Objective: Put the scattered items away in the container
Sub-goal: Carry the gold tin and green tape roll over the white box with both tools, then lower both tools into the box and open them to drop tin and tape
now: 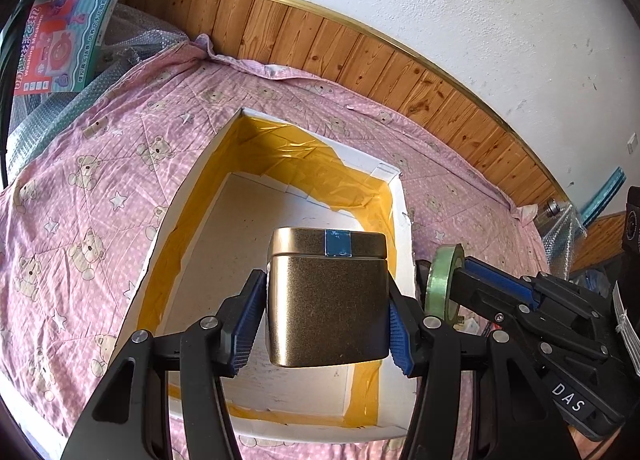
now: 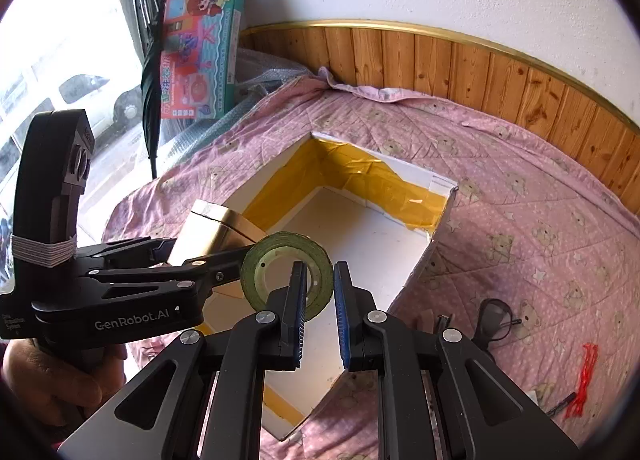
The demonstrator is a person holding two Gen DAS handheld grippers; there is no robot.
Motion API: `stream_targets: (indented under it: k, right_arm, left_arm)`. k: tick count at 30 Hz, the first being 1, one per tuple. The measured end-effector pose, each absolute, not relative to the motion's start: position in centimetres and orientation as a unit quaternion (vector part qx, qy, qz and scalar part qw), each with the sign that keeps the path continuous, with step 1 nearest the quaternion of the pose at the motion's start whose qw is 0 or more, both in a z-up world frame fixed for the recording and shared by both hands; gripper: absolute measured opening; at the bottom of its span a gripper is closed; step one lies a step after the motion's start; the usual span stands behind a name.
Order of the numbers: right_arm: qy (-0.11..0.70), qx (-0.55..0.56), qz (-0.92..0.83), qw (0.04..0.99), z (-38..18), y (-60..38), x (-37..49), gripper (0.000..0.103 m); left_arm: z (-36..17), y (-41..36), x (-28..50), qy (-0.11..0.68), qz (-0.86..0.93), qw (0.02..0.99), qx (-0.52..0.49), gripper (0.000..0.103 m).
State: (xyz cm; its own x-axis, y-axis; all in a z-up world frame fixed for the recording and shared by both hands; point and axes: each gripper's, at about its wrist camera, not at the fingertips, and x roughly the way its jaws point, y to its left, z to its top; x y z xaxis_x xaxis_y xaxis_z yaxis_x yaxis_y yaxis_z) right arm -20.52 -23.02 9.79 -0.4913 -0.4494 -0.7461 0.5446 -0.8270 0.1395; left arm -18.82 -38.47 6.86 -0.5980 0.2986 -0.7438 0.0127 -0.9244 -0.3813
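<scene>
Glasses and red item, perhaps plastic, appear only from right wrist.

Below the left jaws the white box lies open, its floor bare, with free room ahead of the gold tin held between them. The box walls rise on either side. Just right of the left jaws, the right gripper with its green tape roll crowds the near wall. Right of the right jaws, glasses and a red clip lie on the bed.
</scene>
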Motion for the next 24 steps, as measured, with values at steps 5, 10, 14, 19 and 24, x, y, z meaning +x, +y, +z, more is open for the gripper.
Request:
stream_targets:
  k: [5,10,14,19,24]
  right_arm:
    - [0.065,0.422,-0.856,0.292,9.0,-24.0,-21.5,0.014]
    - [0.066,0.433,-0.851,0.291,8.3,-24.3,-23.0,0.014]
    - [0.066,0.445,-0.845,0.290,7.5,-24.4,-24.4,0.014]
    - [0.079,0.458,-0.837,0.291,6.5,-24.6,-25.9,0.014]
    - [0.093,0.474,-0.826,0.290,5.5,-24.9,-27.5,0.014]
  left_arm:
    - [6.3,-39.0,-19.4,-0.174,0.872,0.077,-0.450,0.056]
    - [5.8,-39.3,-19.8,-0.173,0.867,0.077,-0.461,0.056]
    - [5.4,-39.5,-20.3,-0.169,0.863,0.078,-0.471,0.056]
    - [4.6,-39.4,-20.9,-0.154,0.856,0.079,-0.487,0.056]
    - [4.1,-38.6,-21.6,-0.123,0.852,0.084,-0.502,0.056]
